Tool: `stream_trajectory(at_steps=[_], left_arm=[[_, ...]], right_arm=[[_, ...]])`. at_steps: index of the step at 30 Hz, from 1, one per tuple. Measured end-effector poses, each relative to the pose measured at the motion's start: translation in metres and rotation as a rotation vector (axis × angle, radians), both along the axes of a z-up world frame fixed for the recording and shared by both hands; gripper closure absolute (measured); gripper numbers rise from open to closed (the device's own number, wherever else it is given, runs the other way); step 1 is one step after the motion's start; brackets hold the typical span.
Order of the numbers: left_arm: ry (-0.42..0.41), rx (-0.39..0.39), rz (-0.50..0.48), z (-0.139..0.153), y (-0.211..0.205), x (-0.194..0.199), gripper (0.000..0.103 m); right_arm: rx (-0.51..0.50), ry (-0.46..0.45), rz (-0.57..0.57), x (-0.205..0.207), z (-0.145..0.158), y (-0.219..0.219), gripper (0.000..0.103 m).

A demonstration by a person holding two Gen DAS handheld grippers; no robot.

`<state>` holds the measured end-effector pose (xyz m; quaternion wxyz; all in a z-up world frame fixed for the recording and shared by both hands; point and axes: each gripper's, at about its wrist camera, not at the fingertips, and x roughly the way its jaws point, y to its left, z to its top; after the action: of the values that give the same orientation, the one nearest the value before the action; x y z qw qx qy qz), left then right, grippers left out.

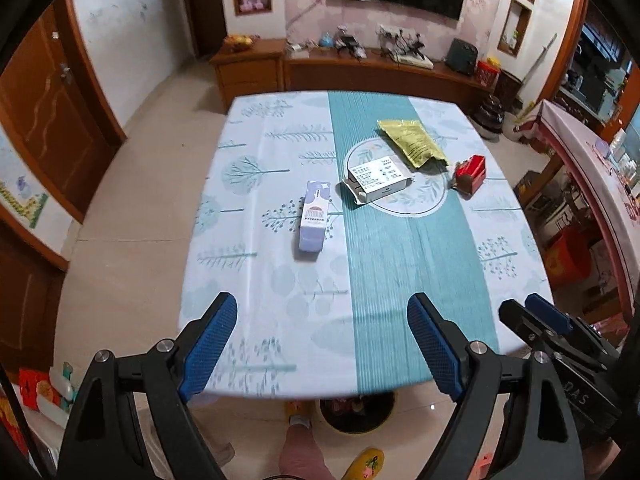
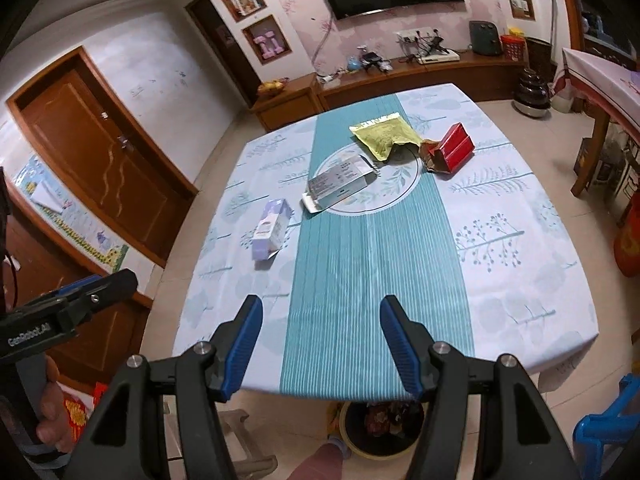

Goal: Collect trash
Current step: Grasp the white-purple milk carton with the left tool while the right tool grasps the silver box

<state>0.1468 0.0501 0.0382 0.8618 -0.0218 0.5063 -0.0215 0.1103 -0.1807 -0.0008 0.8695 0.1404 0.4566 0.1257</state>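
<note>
Four pieces of trash lie on the table (image 1: 248,280) with its pale tree-print cloth. A lilac carton (image 1: 314,216) (image 2: 271,229) lies left of the teal stripe. A white flat box (image 1: 378,178) (image 2: 340,184) with an open flap rests mid-table. Behind it is a yellow-green pouch (image 1: 412,142) (image 2: 384,138), and to its right a red box (image 1: 470,174) (image 2: 454,148) with a torn brown wrapper. My left gripper (image 1: 322,312) hangs open above the table's near edge, empty. My right gripper (image 2: 320,312) (image 1: 536,312) is open too, holding nothing, just right of the left one.
A round bin (image 2: 380,424) (image 1: 354,412) with wrappers inside stands on the floor under the table's near edge. A person's leg and slipper (image 1: 362,466) are beside it. A blue plastic chair (image 2: 608,428) is at the right, a second table (image 2: 604,80) further right, a wooden cabinet (image 1: 360,68) behind.
</note>
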Motion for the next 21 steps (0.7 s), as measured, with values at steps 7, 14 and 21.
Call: stream_trajectory(at_steps=[7, 14, 21], left_arm=[[0.138, -0.017, -0.077, -0.069, 0.015, 0.111, 0.017], [0.259, -0.026, -0.13, -0.139, 0.011, 0.183, 0.034], [0.346, -0.027, -0.186, -0.182, 0.001, 0.21, 0.062]], right_arm=[[0.01, 0.09, -0.129, 0.066, -0.031, 0.017, 0.042], [0.01, 0.154, -0.226, 0.119, -0.062, 0.039, 0.042], [-0.014, 0.195, -0.247, 0.153, -0.079, 0.055, 0.042]])
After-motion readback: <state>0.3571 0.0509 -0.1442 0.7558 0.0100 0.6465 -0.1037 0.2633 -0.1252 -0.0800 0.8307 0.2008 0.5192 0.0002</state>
